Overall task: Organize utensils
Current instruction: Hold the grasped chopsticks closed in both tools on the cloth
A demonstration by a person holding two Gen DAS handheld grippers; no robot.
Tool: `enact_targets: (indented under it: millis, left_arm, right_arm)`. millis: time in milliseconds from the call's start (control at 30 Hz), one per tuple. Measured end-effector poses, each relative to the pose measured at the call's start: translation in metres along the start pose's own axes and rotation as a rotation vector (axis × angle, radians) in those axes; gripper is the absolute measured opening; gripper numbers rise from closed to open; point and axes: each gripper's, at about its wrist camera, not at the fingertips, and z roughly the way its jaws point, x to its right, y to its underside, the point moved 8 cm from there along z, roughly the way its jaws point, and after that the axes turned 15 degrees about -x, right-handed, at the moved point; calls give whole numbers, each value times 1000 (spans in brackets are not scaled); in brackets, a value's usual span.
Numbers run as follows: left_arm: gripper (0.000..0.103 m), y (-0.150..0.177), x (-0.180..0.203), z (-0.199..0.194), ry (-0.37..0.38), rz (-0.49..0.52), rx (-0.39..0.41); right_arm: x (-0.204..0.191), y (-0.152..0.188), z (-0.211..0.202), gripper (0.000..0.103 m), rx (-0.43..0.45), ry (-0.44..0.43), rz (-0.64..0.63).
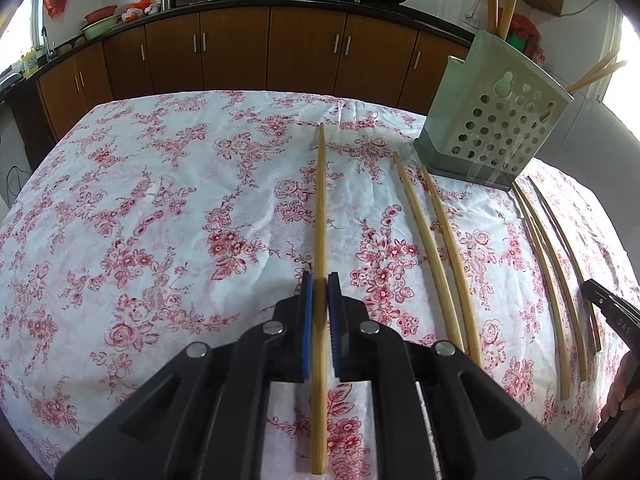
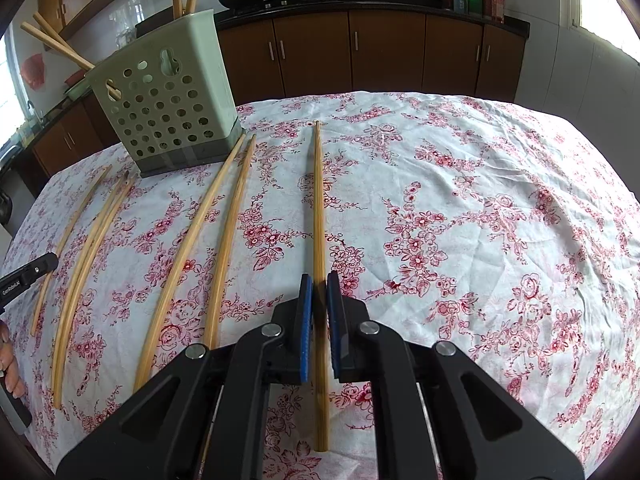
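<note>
In the left wrist view my left gripper (image 1: 320,285) is shut on a bamboo chopstick (image 1: 320,200) that runs straight away from me between the blue pads, low over the floral cloth. In the right wrist view my right gripper (image 2: 319,285) is likewise shut on another chopstick (image 2: 318,200). Between the two held sticks lie two pairs of loose chopsticks (image 1: 436,256) (image 2: 188,248) on the cloth. A pale green perforated utensil holder (image 1: 500,128) (image 2: 168,108) stands at the table's far side with several chopsticks sticking out of it.
The table wears a white cloth with red flowers (image 1: 160,200). My right gripper's tip (image 1: 608,300) shows at the left wrist view's right edge, and the left gripper's tip (image 2: 28,274) at the right wrist view's left edge. Brown kitchen cabinets (image 2: 384,52) and woks stand behind.
</note>
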Motion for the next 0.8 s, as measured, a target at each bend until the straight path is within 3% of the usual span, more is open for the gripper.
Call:
enact_targets:
  millis: [467, 800]
  left_arm:
    - [10, 0, 2, -1, 5, -3, 1]
    - [9, 28, 14, -11, -77, 95, -8]
  right_arm:
    - [-1, 1, 0, 9, 1, -3, 0]
    - [-3, 15, -7, 8, -3, 9, -34]
